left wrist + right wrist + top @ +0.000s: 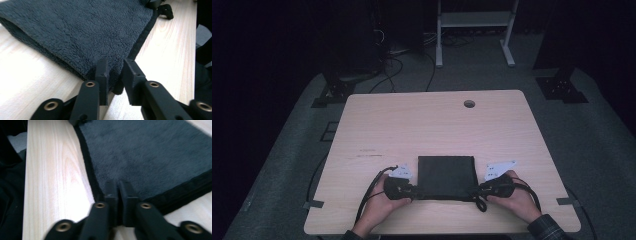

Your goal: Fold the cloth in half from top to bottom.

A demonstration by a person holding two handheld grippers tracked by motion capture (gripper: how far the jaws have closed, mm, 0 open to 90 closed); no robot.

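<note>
Folded dark fleece towel [447,177] lies flat near your table [432,120] edge; left gripper [113,72] jaws straddle its near corner, apparently not yet clamped, right gripper [117,192] pinches its hemmed corner; expect it soft, light, floppy, so grip the bound edge.

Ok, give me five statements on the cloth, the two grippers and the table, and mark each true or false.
1. The dark cloth lies folded near the table's near edge. True.
2. The left gripper has its jaws around a corner of the cloth. True.
3. The right gripper hangs in the air, far from the cloth. False: its jaws stand nearly together at the cloth's hemmed corner.
4. The cloth is white. False: it is dark grey fleece with a black hem.
5. The table has a round hole near its far edge. True.
</note>
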